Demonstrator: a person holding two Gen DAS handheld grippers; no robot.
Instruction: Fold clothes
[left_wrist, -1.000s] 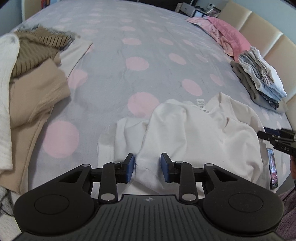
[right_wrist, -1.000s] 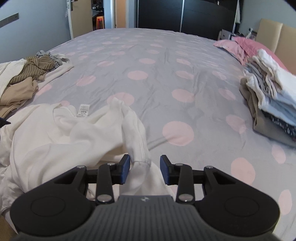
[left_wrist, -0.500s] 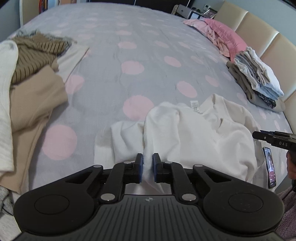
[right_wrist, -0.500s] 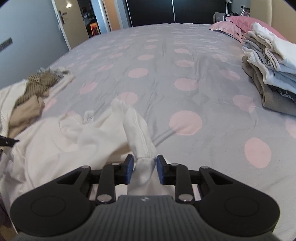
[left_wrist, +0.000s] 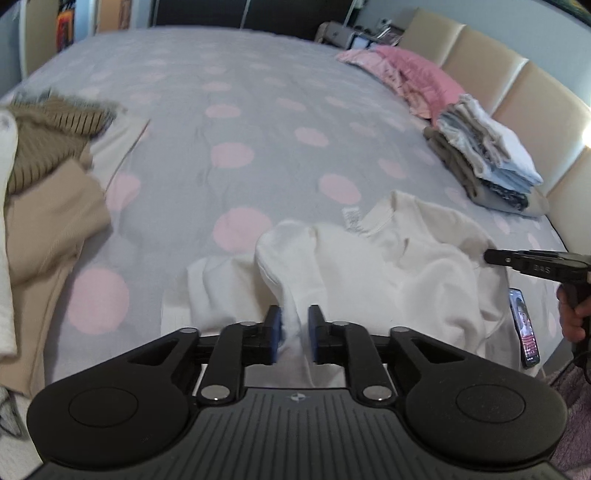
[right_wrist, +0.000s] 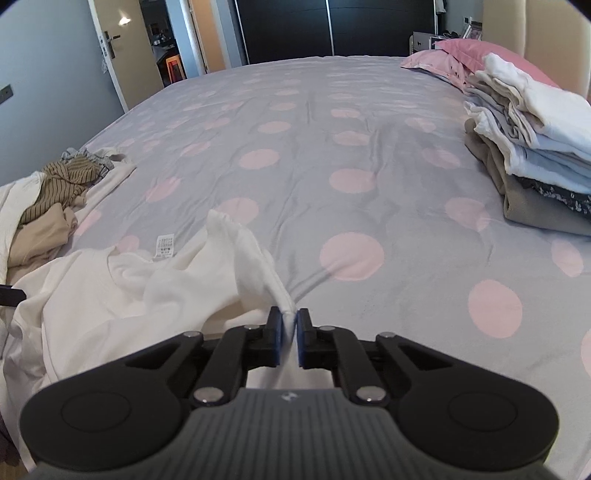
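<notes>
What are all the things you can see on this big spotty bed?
white top: one, cream, crumpled, near edge
bedspread: one, grey with pink dots, over the bed
folded stack: one, white, blue, brown, right side
pillows: seemingly two, pink, far right
unfolded pile: one, brown and beige, left side
phone: one, dark, near right edge
left tongs: black, blue pads, opening, top between them
right tongs: black, blue pads, closing on top
hand: one, holding right tongs

Left claw (left_wrist: 294, 334) opening, cloth between pads; right claw (right_wrist: 290, 336) closing, pinching cloth.
</notes>
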